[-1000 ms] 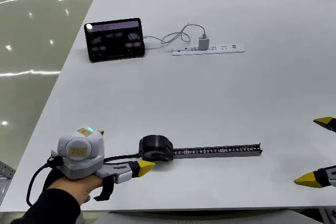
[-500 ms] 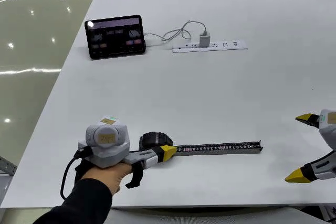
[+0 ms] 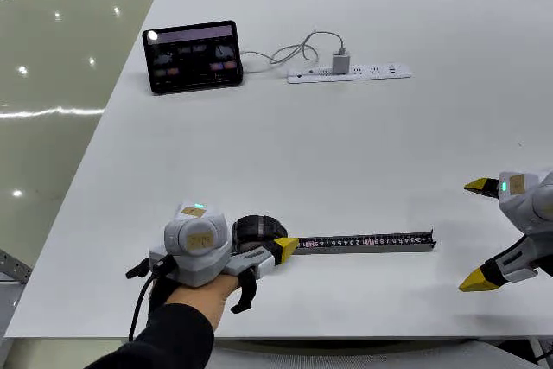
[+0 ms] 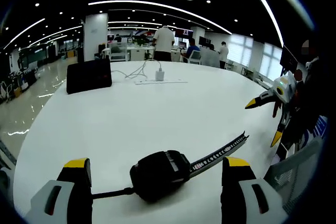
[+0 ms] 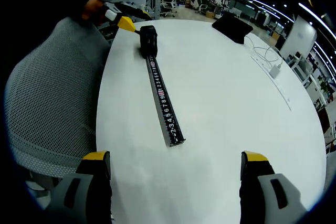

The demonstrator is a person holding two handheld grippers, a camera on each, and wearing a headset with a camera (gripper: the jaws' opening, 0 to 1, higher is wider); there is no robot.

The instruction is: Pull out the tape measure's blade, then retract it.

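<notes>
Left claw (image 4: 156,162) apparently straddles tape measure (image 4: 160,174); tablet (image 4: 88,75) beyond.

The worktop (image 3: 346,153) is finished in plain white. The tape measure (image 3: 257,232) is cased in black, and its blade (image 3: 367,242) is dark, marked with white numerals. The left gripper (image 3: 281,246) and right gripper (image 3: 476,232) are coloured grey, tipped yellow.

The tape measure's case (image 3: 257,232) lies on the tabletop (image 3: 346,153) close to its near edge, toward the near-left corner, between the 2 jaws of the left gripper (image 3: 275,239). Its blade (image 3: 367,242) runs rightward along that edge and ends short of the right gripper (image 3: 476,233). Far back, by the left edge, stands a tablet (image 3: 192,56), with a power strip (image 3: 350,73) to its right.
</notes>
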